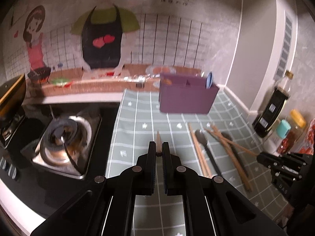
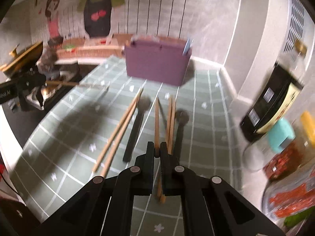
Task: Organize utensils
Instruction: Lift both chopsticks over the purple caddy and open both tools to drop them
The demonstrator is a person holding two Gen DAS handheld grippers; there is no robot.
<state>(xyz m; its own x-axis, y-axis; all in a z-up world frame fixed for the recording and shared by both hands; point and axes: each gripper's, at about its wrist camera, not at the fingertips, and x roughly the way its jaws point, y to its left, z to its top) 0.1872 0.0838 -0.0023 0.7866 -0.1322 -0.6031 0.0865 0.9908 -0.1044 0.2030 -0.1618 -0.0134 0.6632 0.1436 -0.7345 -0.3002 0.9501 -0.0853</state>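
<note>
A grey-green cloth (image 1: 137,118) with a white grid and small white flowers covers the desk. At twelve o'clock on it stands a plain purple organizer box (image 1: 187,98) with a pale blue piece (image 1: 209,80) poking out. The chopsticks (image 2: 118,131) are light wood-brown; the spoons (image 2: 135,129) are dark grey to black. Both hand-held grippers (image 1: 158,147) (image 2: 157,147) are black. At three o'clock a bottle (image 2: 269,106) wears a black and cream label, beside teal (image 2: 281,135) and yellow (image 2: 308,123) lids.

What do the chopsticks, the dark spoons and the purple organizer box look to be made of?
Chopsticks: likely wood or bamboo, matte tan, with no shine.
Dark spoons: probably plastic or coated metal, matte black-grey; blur leaves it open.
Purple organizer box: looks like plastic, with smooth, uniform matte walls.
</note>
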